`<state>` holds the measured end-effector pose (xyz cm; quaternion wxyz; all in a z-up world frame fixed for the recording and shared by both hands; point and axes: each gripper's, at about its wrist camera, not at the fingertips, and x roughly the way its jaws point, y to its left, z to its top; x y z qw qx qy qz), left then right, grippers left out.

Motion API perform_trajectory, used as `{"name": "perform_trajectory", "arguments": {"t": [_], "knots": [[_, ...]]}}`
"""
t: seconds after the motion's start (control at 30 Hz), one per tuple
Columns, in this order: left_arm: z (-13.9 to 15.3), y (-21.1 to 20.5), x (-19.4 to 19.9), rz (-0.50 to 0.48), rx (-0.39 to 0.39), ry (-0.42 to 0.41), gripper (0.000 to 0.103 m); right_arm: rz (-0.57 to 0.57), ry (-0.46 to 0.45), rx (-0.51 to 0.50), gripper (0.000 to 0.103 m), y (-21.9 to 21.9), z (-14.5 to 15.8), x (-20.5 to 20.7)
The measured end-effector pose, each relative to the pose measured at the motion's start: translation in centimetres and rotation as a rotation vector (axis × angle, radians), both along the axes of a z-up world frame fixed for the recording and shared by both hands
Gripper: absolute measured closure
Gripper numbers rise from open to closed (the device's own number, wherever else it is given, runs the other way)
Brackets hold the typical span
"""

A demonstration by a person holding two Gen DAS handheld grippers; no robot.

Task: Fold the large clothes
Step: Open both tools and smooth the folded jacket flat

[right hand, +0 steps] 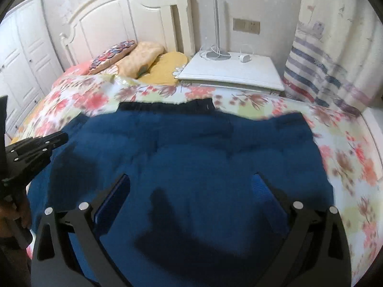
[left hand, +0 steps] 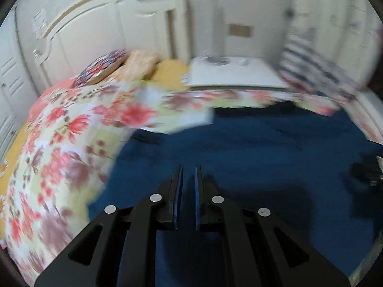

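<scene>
Blue garment [right hand: 191, 162]: spread flat on the floral bedspread [right hand: 347, 157] for folding, collar toward the headboard; right claw [right hand: 191, 179] gaping wide above its middle, gripping nothing; left claw [left hand: 188, 174] nearly closed, empty, over its left part.

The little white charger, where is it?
In the right wrist view, the white charger sits on the white nightstand, just right of the lamp base, beside the bed's headboard.
</scene>
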<state>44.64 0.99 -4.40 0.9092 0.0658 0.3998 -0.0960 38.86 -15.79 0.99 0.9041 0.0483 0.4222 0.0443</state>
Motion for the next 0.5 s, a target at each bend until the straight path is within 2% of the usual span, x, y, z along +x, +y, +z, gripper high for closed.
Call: {"name": "perform_trajectory", "arguments": {"t": [0.03, 0.1, 0.13, 0.17, 0.2, 0.27, 0.3, 0.37, 0.4, 0.43, 0.5], "knots": [[-0.8, -1.5, -1.4, -0.044, 0.011, 0.002, 0.101, 0.009, 0.006, -0.012, 0.002, 0.0, -0.4, -0.8], [-2.9, -3.8, -3.0, -0.048, 0.117, -0.039, 0.101, 0.014, 0.058, -0.117, 0.002, 0.2, -3.0, -2.2], [-3.8, -5.0, -3.8, -0.042, 0.199, -0.113, 0.101, 0.030, 0.049, -0.119, 0.002, 0.1, -3.9, -2.4], [-4.7, -6.3, -4.5, -0.041, 0.295, -0.186, 0.101, 0.038, -0.009, -0.108, 0.002, -0.1, -4.3, -3.1], [-5.2, -6.9, -4.8, -0.044, 0.351, -0.210, 0.101, 0.044, -0.013, -0.105, 0.002, -0.3, -4.4, -3.3], [-5.2, -7.6, -5.2, -0.051, 0.429, -0.194, 0.101, 0.038, 0.037, -0.129, 0.002, -0.1, -3.9, -3.3], [-4.8, -7.6, -5.5, -0.051, 0.424, -0.174, 0.101, 0.020, 0.064, -0.147, 0.002, 0.0, -3.3, -3.5], [-3.3, -6.5, -7.0, -0.065, 0.318, -0.144, 0.101, 0.018, 0.020, -0.167, 0.002, 0.3, -1.8, -5.0], [-2.6, -5.9, -8.5, -0.096, 0.233, -0.133, 0.101, 0.034, -0.015, -0.180, 0.002, 0.6, -1.3, -6.0], [-2.6, -5.8, -9.5, -0.117, 0.213, -0.127, 0.101, 0.039, -0.026, -0.195, 0.002, 0.8, -1.3, -6.7], [-3.7, -5.7, -10.9, -0.128, 0.232, -0.113, 0.101, 0.026, -0.012, -0.255, 0.002, 0.7, -2.9, -7.9]]}}
